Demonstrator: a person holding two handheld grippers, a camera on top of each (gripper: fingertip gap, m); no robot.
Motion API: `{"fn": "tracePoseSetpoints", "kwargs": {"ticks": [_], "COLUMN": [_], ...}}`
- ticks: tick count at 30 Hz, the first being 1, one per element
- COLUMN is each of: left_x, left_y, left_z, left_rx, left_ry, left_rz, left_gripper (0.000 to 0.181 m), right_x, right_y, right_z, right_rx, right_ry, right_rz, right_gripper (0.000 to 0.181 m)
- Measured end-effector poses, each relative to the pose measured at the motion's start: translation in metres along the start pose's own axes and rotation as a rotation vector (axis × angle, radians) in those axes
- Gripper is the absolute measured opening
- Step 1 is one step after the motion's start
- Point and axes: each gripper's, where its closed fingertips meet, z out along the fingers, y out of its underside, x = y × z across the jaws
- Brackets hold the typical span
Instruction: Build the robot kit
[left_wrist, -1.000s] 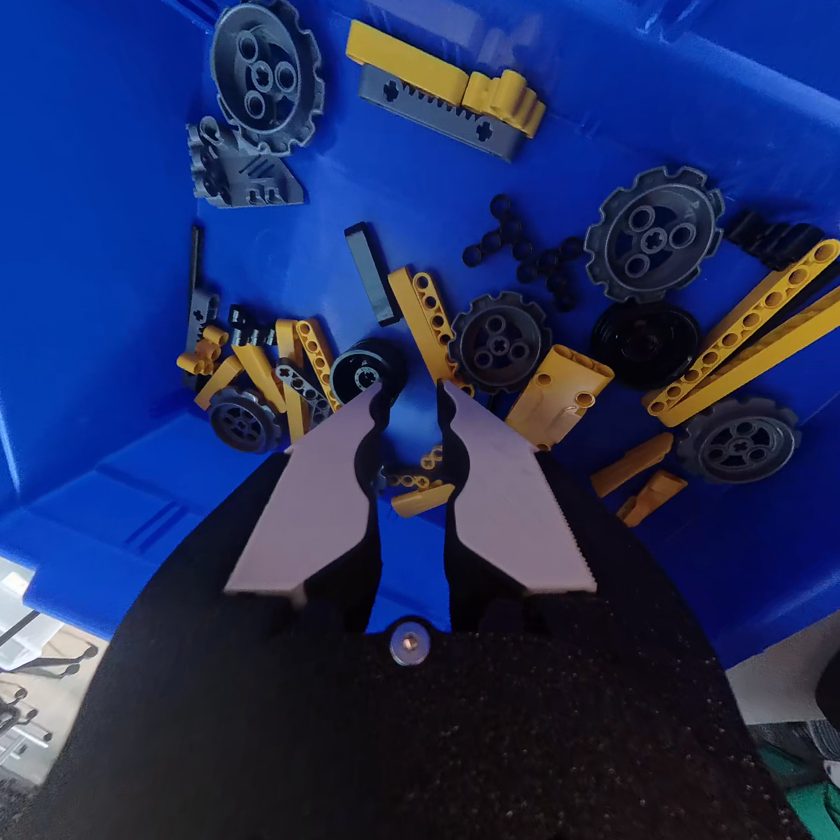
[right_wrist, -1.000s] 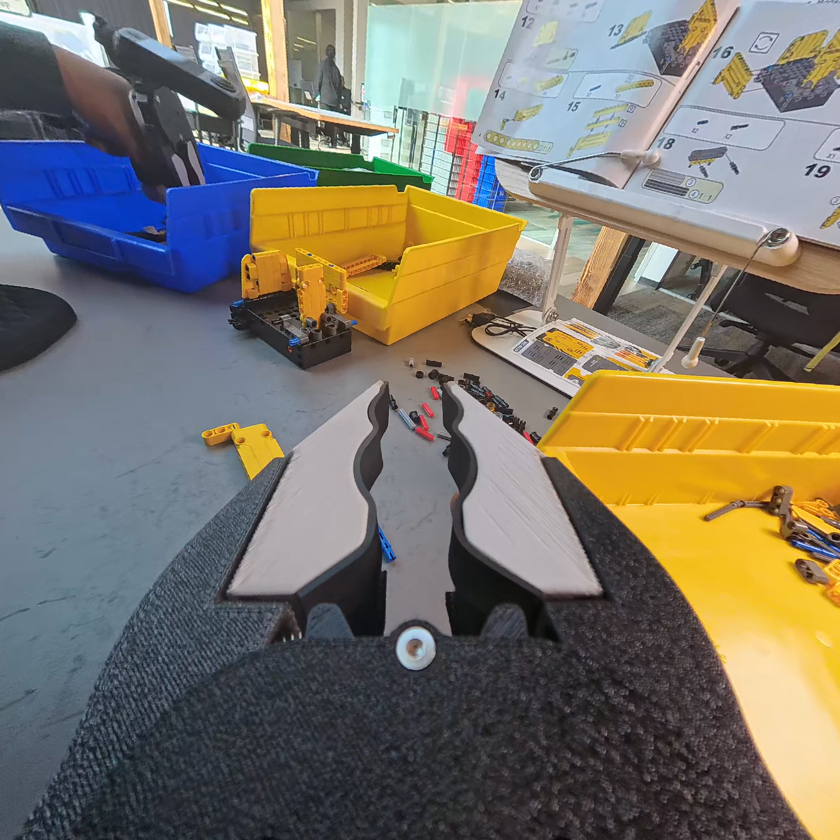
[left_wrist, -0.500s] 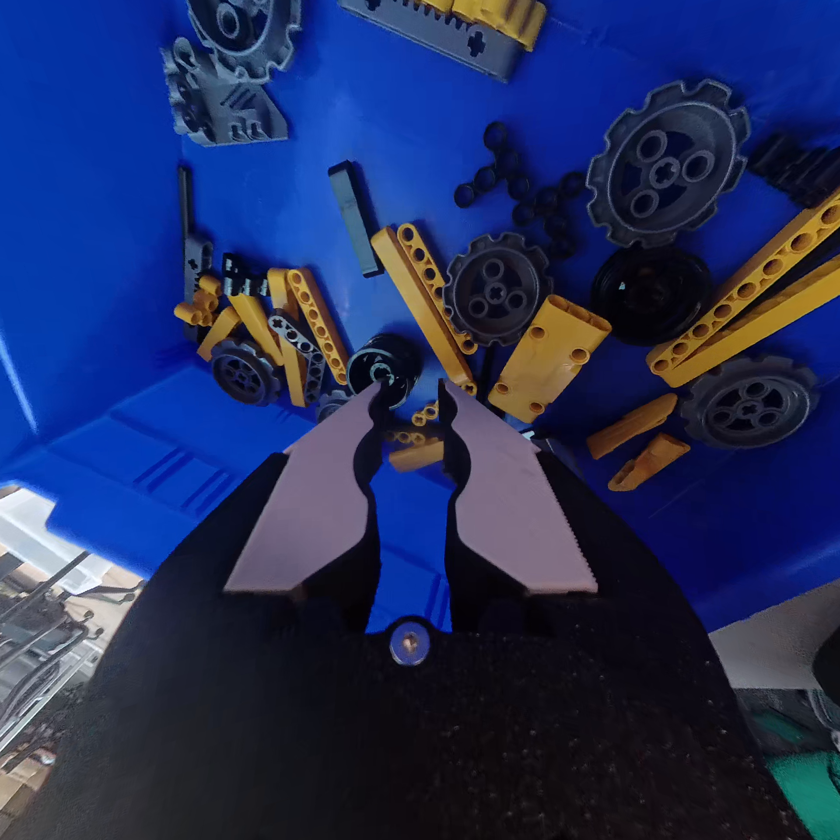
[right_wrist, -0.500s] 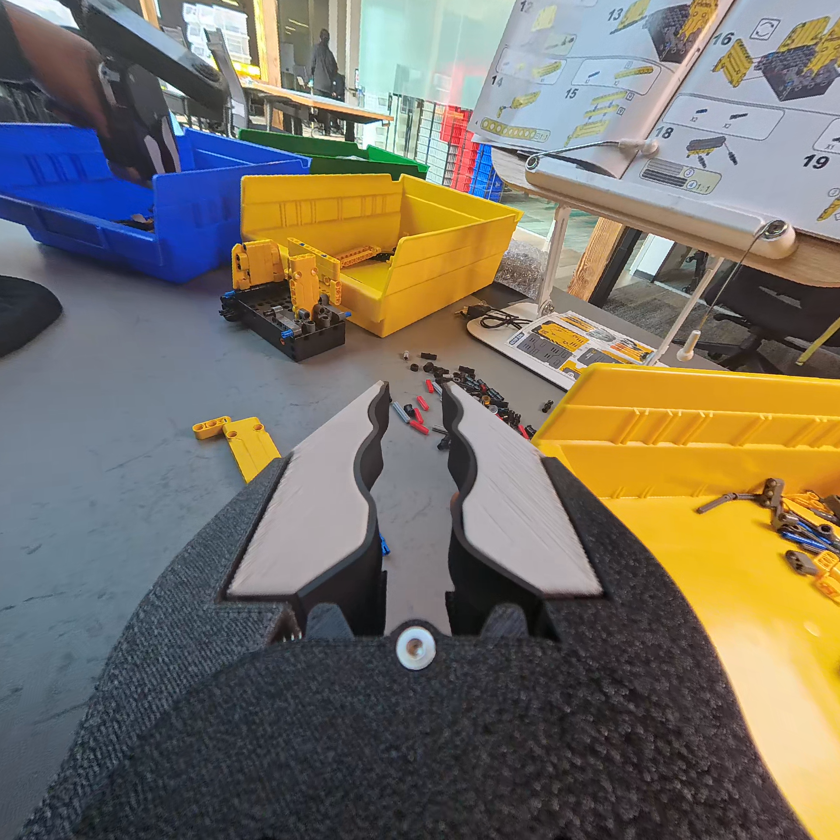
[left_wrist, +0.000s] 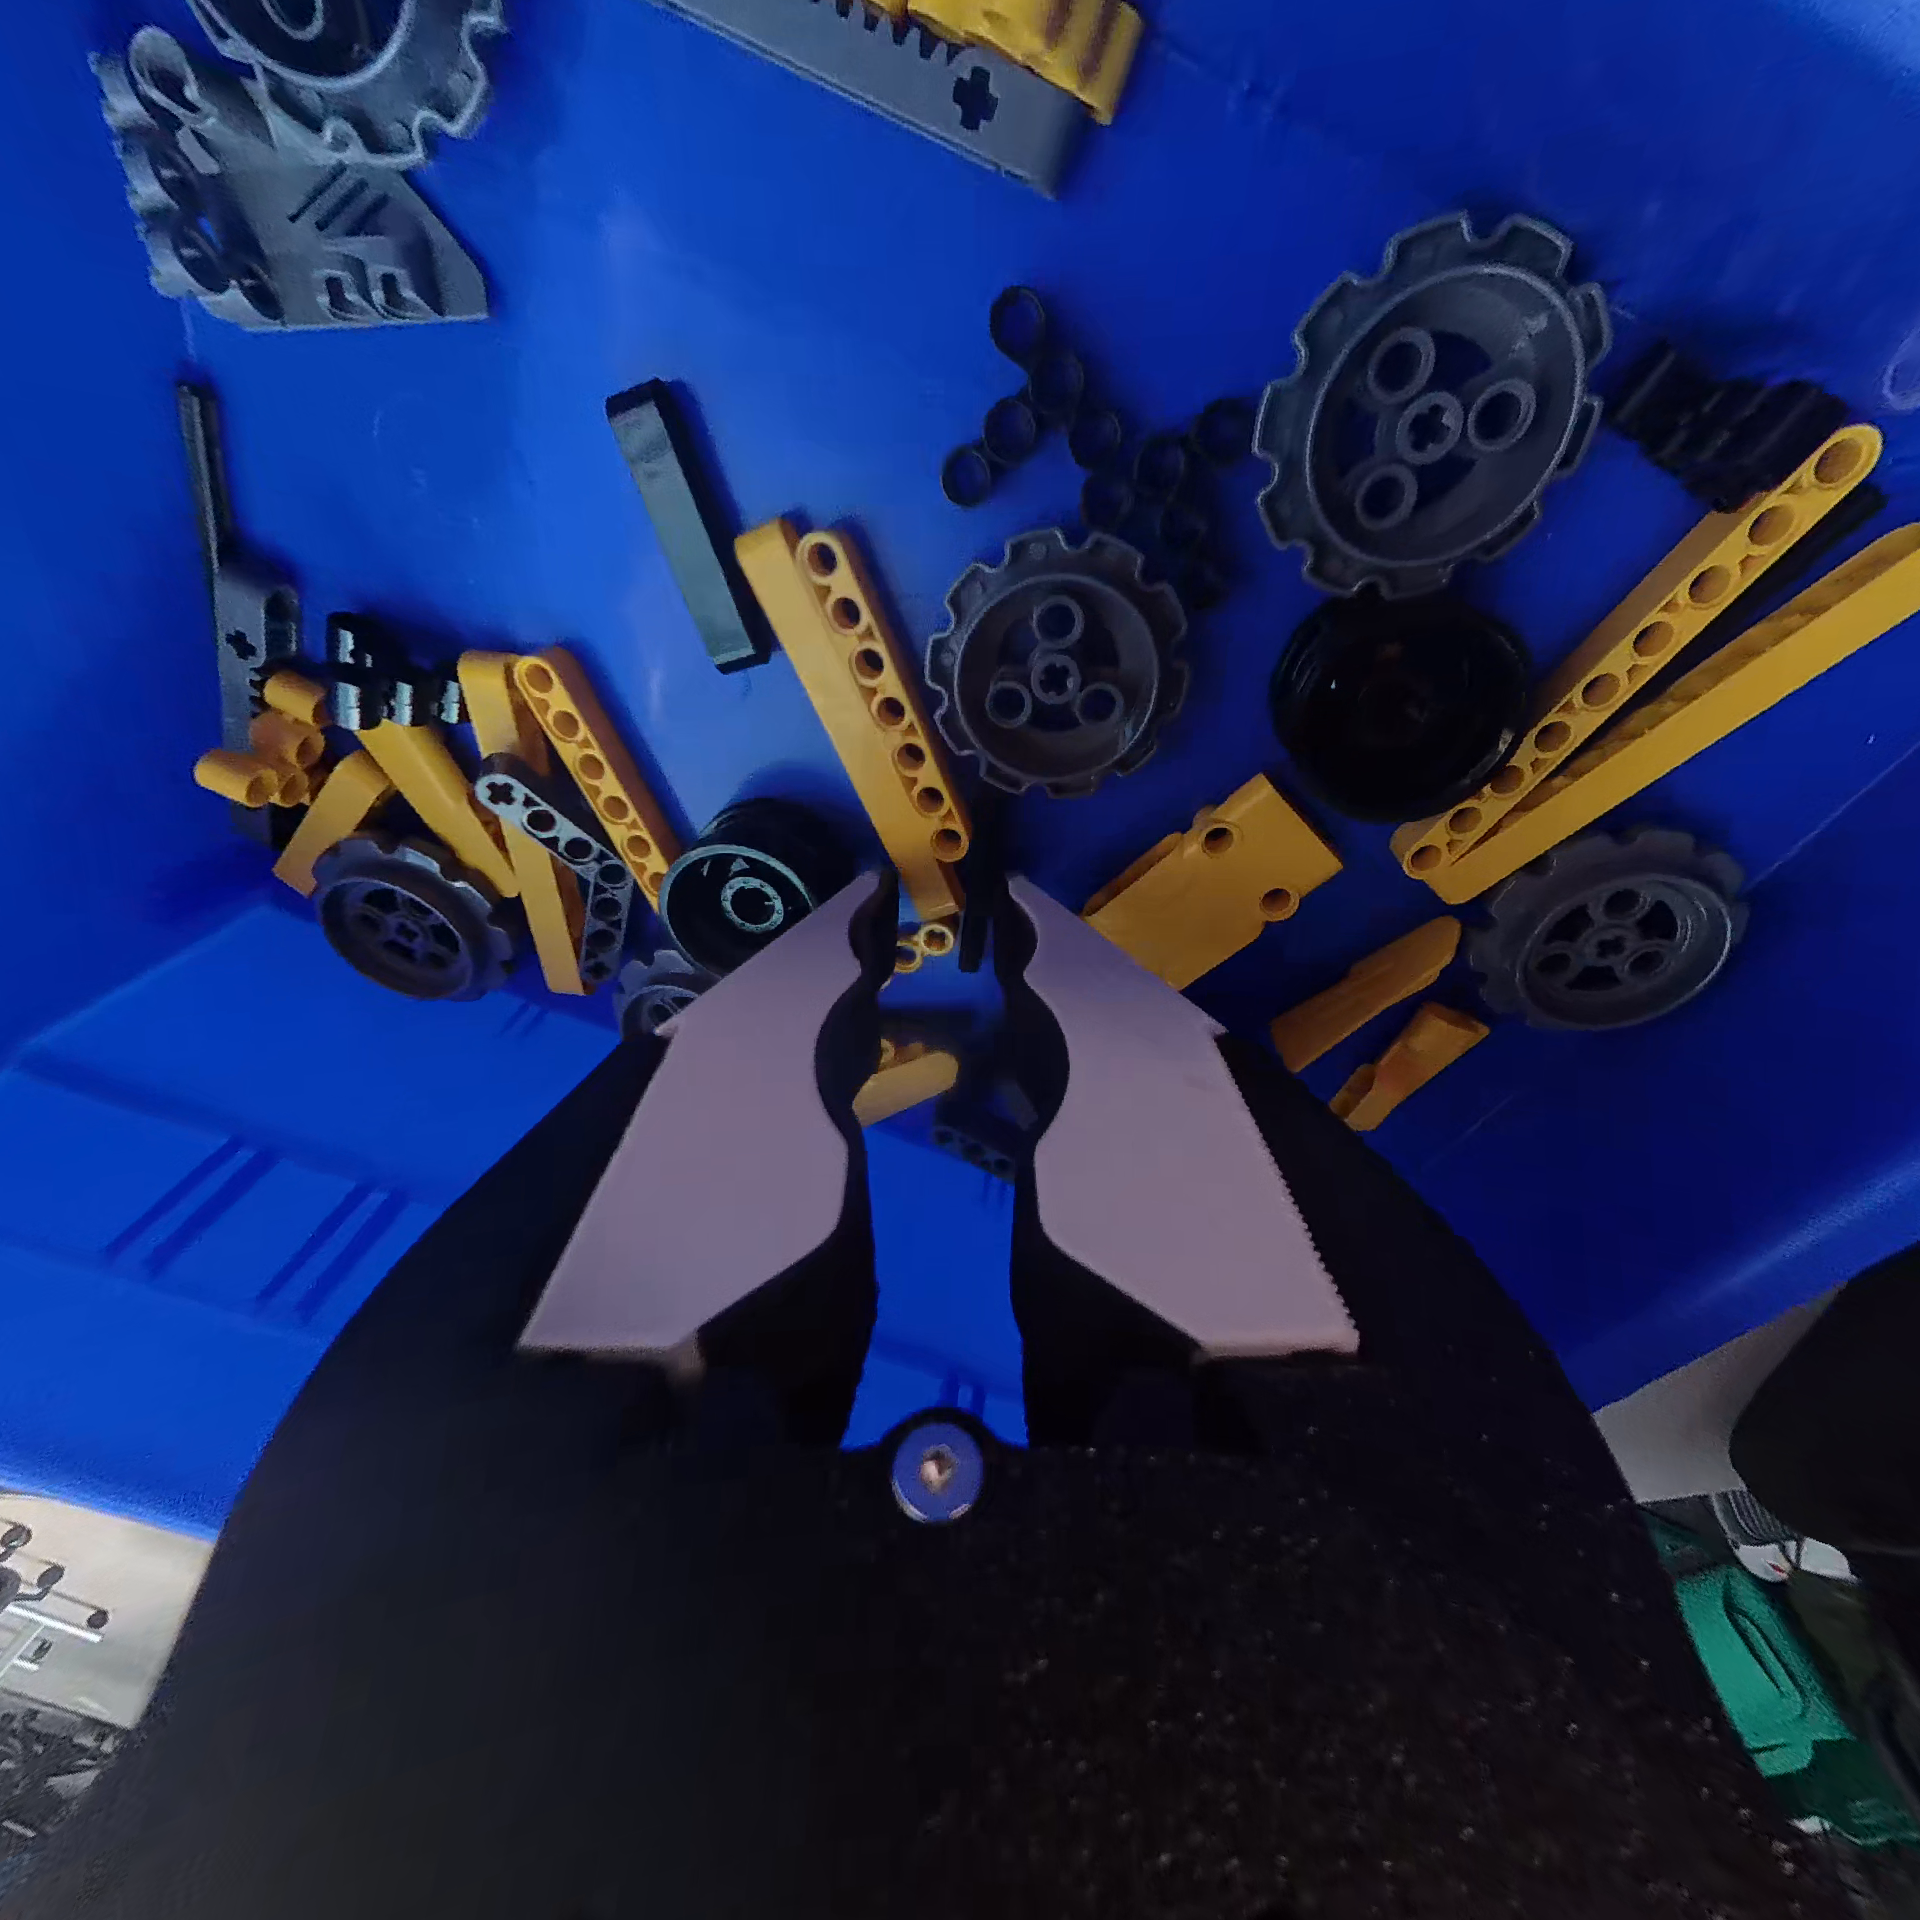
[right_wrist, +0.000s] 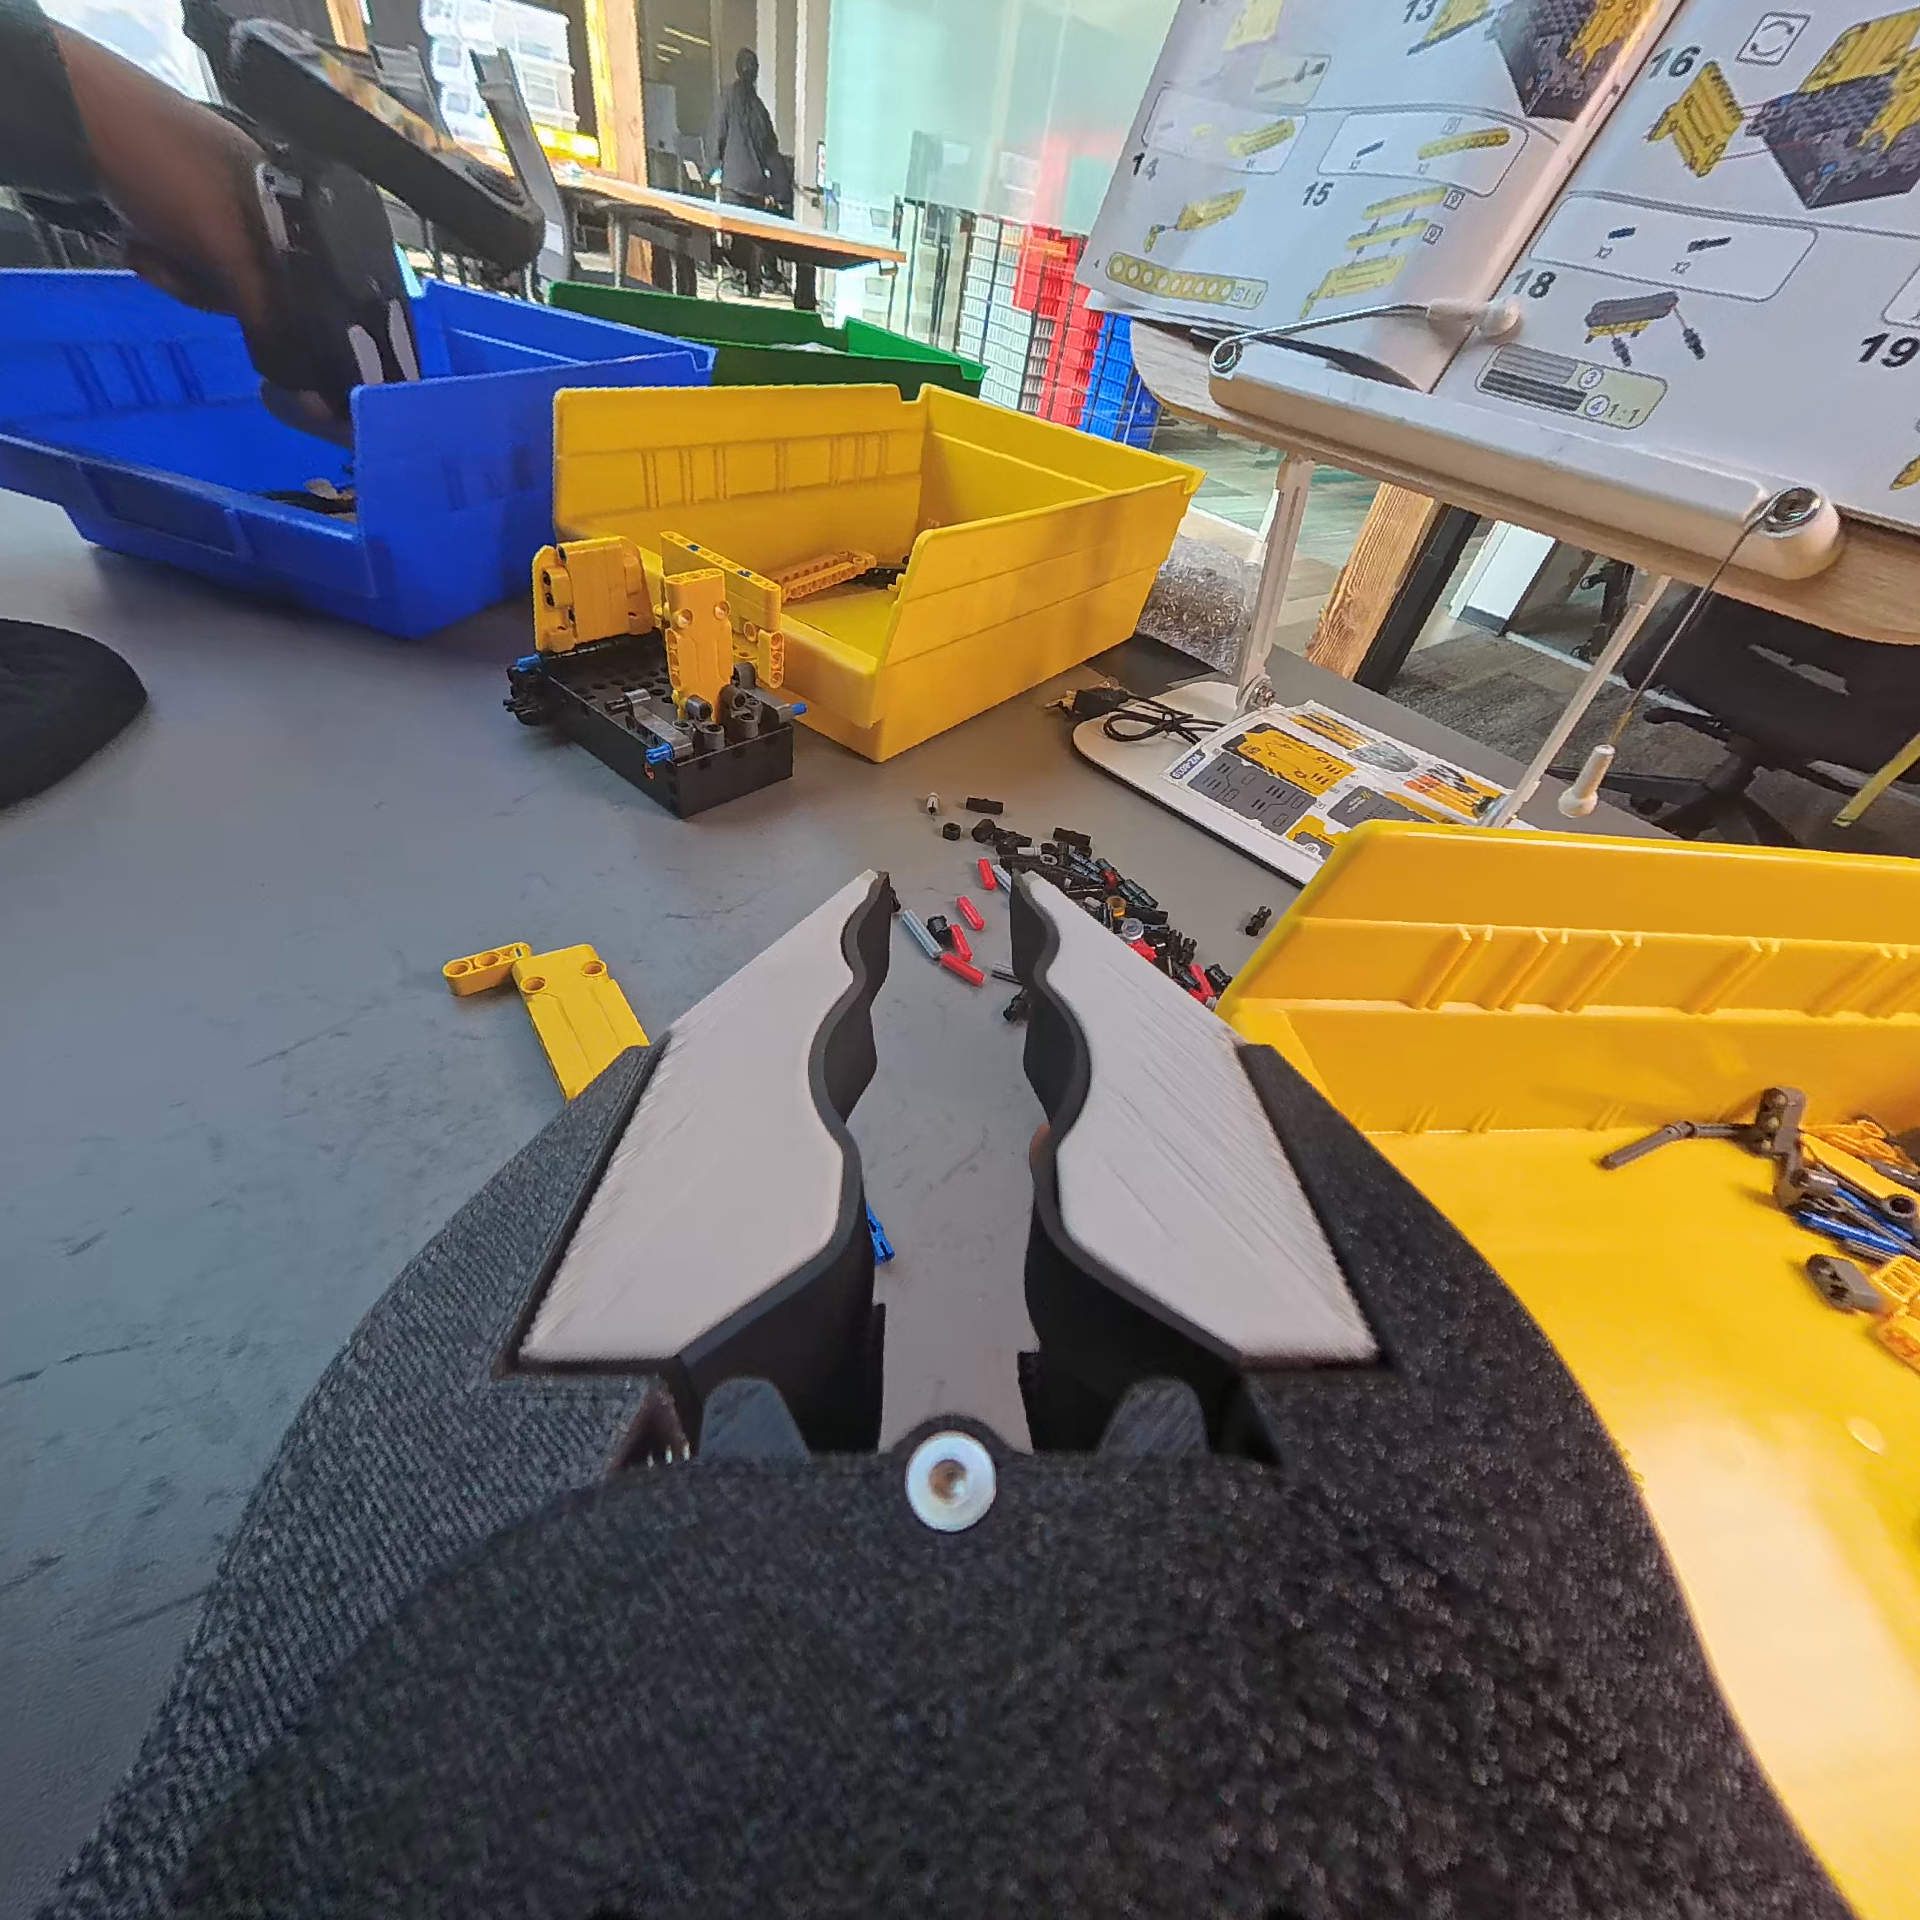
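My left gripper (left_wrist: 943, 896) is open and empty, low inside a blue bin (left_wrist: 312, 1195). Its tips straddle the near end of a long yellow holed beam (left_wrist: 883, 717), with a small yellow piece (left_wrist: 928, 940) between the jaws and a black wheel (left_wrist: 743, 899) just left of them. My right gripper (right_wrist: 951, 894) is open and empty above the grey table (right_wrist: 260, 1091), pointing at a scatter of small black and red pins (right_wrist: 1081, 894). The left gripper also shows far off in the right wrist view (right_wrist: 374, 343), held by a hand over the blue bin (right_wrist: 436, 488).
The blue bin holds grey toothed wheels (left_wrist: 1429, 416), yellow beams (left_wrist: 1662, 675) and a yellow panel (left_wrist: 1216, 878). On the table are a black and yellow partial build (right_wrist: 665, 675), a yellow bin (right_wrist: 935, 561), a nearer yellow bin (right_wrist: 1610, 1039), a loose yellow piece (right_wrist: 561, 997) and an instruction stand (right_wrist: 1507, 260). The tips of one gripper are about 50 cm away from the tips of the other.
My left gripper has gone deeper into the blue bin, toward the yellow beam's near end. My right gripper has shifted slightly and stays open.
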Motion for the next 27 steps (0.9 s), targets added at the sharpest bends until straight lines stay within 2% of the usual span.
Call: {"fn": "tracePoseSetpoints", "kwargs": {"ticks": [3, 6, 10, 16, 20, 23, 27], "left_x": [0.002, 0.010, 0.004, 0.000, -0.006, -0.010, -0.018], "left_y": [0.001, 0.001, 0.005, 0.005, 0.004, 0.007, 0.018], "left_z": [0.000, -0.004, -0.001, 0.002, 0.000, -0.023, -0.079], "left_rx": [-0.011, 0.005, 0.003, 0.006, 0.011, 0.064, 0.165], "left_ry": [0.032, 0.131, 0.158, 0.120, 0.026, 0.005, -0.074], "left_rz": [0.007, 0.000, -0.037, -0.047, -0.021, -0.041, -0.064], "left_gripper": [0.015, 0.013, 0.009, 0.008, 0.006, 0.006, 0.006], "right_x": [0.000, 0.000, 0.000, -0.002, -0.002, -0.003, -0.004], "right_y": [0.001, 0.000, 0.002, 0.004, 0.005, 0.003, 0.000], "right_z": [0.000, 0.000, 0.000, 0.002, 0.002, 0.001, -0.001], "right_rx": [-0.004, -0.001, -0.009, -0.022, -0.027, -0.018, -0.006], "right_ry": [-0.001, -0.003, -0.004, -0.006, -0.005, -0.003, -0.004], "right_rz": [-0.003, 0.001, 0.003, -0.008, -0.014, -0.026, -0.040], "right_gripper": [0.022, 0.022, 0.022, 0.022, 0.022, 0.022, 0.021]}}
